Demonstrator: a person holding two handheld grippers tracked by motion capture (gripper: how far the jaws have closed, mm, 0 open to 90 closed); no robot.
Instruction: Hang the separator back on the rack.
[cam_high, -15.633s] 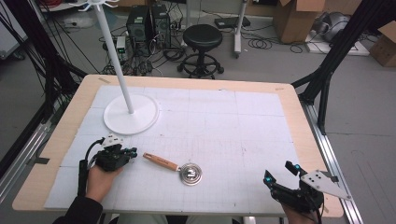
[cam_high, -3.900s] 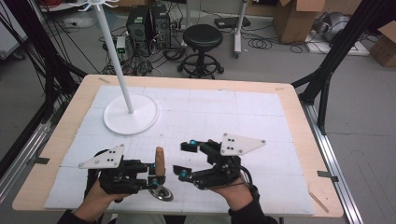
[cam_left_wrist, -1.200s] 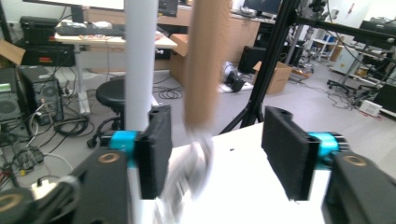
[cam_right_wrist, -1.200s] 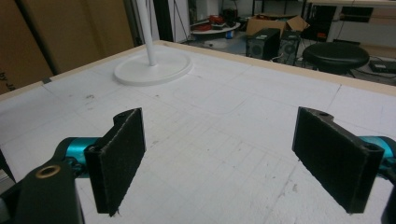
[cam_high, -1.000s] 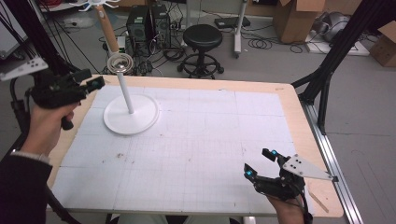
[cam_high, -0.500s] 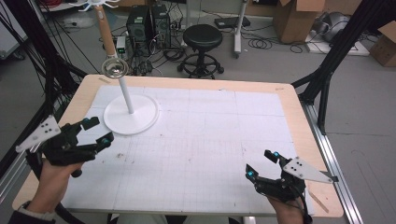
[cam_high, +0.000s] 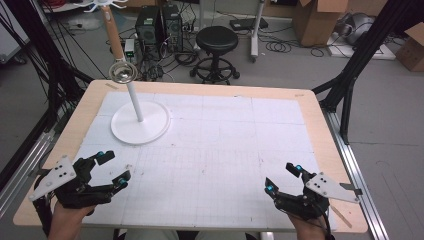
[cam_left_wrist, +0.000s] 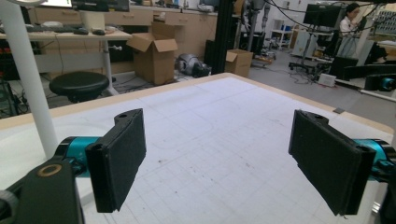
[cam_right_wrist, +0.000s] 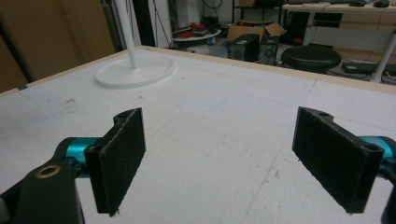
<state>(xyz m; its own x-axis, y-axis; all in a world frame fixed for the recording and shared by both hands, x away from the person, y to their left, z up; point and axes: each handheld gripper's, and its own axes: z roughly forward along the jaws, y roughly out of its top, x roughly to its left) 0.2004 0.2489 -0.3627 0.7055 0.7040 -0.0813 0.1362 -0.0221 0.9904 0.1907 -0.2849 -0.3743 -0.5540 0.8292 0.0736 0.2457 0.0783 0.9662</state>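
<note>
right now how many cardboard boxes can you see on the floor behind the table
2 in the high view: one open box beyond the far right corner of the table, one cut off at the right edge. Others may sit out of frame.

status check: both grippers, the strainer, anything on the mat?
Left gripper open, near corner. Right gripper open, near right edge. Strainer hanging off the white stand, wooden handle up. Nothing else on the mat.
</note>
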